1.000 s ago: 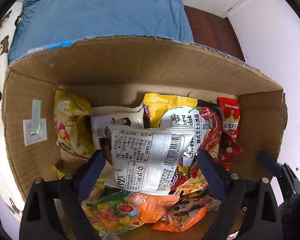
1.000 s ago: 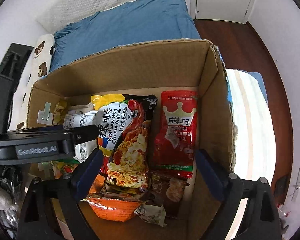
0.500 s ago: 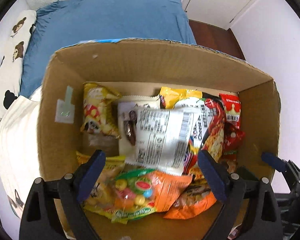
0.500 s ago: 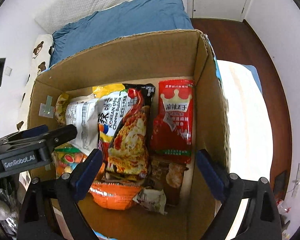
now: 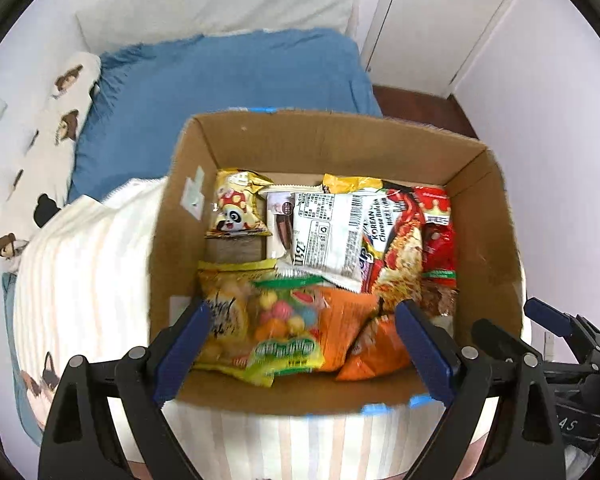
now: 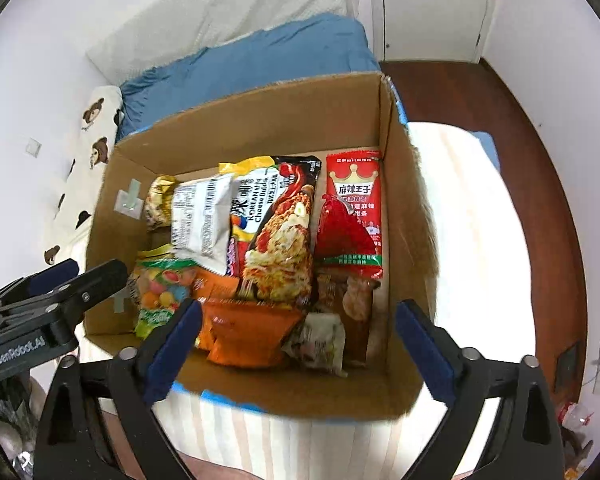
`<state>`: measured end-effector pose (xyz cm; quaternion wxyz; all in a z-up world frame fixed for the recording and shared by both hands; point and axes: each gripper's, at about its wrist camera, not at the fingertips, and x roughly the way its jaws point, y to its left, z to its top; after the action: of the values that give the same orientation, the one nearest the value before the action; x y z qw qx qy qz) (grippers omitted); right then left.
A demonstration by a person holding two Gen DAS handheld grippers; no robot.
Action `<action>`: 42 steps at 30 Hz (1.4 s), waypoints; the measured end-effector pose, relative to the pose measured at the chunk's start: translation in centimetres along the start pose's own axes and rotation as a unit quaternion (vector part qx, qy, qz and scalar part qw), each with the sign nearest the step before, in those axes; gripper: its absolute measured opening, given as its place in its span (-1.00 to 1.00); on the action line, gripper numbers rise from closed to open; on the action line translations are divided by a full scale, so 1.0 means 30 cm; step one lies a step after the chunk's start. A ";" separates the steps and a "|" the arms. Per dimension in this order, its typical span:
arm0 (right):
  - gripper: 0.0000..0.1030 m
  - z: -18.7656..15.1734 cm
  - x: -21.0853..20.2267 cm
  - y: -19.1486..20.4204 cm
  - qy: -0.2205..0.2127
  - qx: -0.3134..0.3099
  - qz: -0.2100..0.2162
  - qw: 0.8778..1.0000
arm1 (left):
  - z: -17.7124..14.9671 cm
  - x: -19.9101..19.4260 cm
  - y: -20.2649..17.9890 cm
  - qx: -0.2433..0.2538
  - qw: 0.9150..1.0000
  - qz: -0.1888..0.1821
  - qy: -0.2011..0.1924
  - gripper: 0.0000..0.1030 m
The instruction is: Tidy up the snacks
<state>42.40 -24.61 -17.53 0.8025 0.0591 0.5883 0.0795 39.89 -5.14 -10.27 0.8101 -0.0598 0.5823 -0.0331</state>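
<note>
An open cardboard box [image 5: 340, 140] holds several snack packs. A silver-white pack [image 5: 326, 236] lies on top of a Korean cheese noodle pack [image 5: 396, 248], with a red spicy strip pack [image 5: 440, 236] at the right, a yellow panda pack [image 5: 236, 208] at the left, and a candy bag [image 5: 286, 328] and an orange pack [image 5: 352, 320] in front. My left gripper [image 5: 300, 340] is open and empty above the box's near edge. My right gripper [image 6: 296, 344] is open and empty over the box [image 6: 396, 240]. The left gripper also shows in the right wrist view [image 6: 60, 292].
The box sits on a striped white cover [image 5: 80, 280] on a bed. A blue blanket [image 5: 220, 80] lies behind it, a bear-print pillow [image 5: 40, 140] at the left. A wooden floor [image 6: 520, 120] and a white door [image 5: 440, 20] are at the right.
Both grippers have pulled back and up from the box, so more of the bed and room shows. The silver-white pack, between my left fingers a second ago, now lies loose in the box.
</note>
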 end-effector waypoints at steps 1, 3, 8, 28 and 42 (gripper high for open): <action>0.95 -0.018 -0.029 0.005 -0.011 -0.001 -0.001 1.000 | -0.020 -0.027 -0.001 0.002 1.000 0.001 -0.010 0.83; 0.95 -0.053 -0.087 0.017 -0.031 -0.006 -0.003 1.000 | -0.059 -0.080 -0.003 0.002 0.999 0.006 -0.031 0.83; 0.95 -0.156 -0.238 0.039 -0.076 -0.018 -0.006 0.997 | -0.173 -0.222 -0.003 0.001 0.997 0.014 -0.080 0.83; 0.99 -0.596 -0.729 0.099 -0.188 -0.046 0.001 0.981 | -0.581 -0.636 -0.026 0.013 0.981 0.054 -0.188 1.00; 1.00 -0.815 -0.982 0.141 -0.241 -0.073 -0.003 0.968 | -0.777 -0.804 -0.029 0.001 0.972 0.063 -0.226 1.00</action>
<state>10.14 -26.23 3.44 0.9232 0.0159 0.3700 0.1028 10.12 -4.38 5.17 0.9213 -0.0277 0.3865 0.0321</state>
